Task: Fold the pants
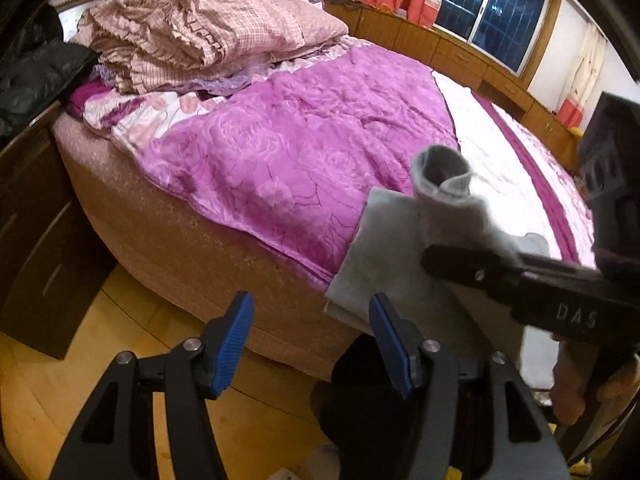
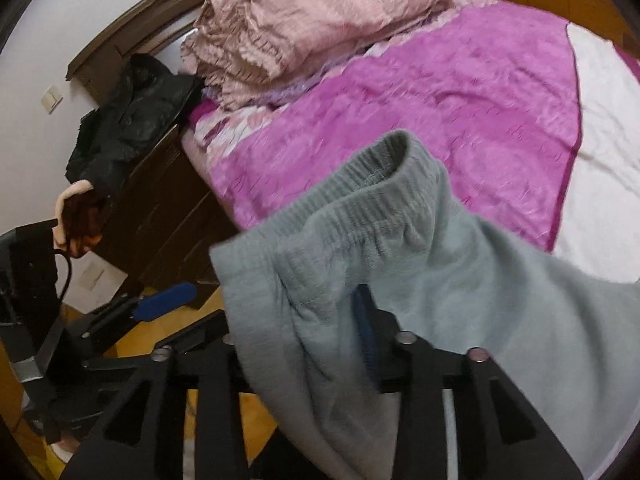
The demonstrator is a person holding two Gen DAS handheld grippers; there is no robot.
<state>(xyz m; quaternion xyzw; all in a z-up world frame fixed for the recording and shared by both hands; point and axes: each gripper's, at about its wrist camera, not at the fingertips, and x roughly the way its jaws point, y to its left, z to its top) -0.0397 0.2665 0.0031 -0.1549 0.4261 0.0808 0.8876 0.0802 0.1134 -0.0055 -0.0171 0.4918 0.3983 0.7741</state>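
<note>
While the right gripper [image 2: 320, 320] clamps the grey pants [image 2: 400, 248] by the waistband above the bed [image 1: 200, 248] edge, the left gripper [image 1: 312, 344] hangs beside them, jaws apart and empty, nearest the drooping fabric.

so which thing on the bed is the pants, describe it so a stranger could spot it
Start at the big bed with the magenta quilt. At its near edge, the pants hang in the air from the right tool, ribbed waistband on top. They are the only pale grey-green fleece; the pink bedding lies piled at the head.
</note>
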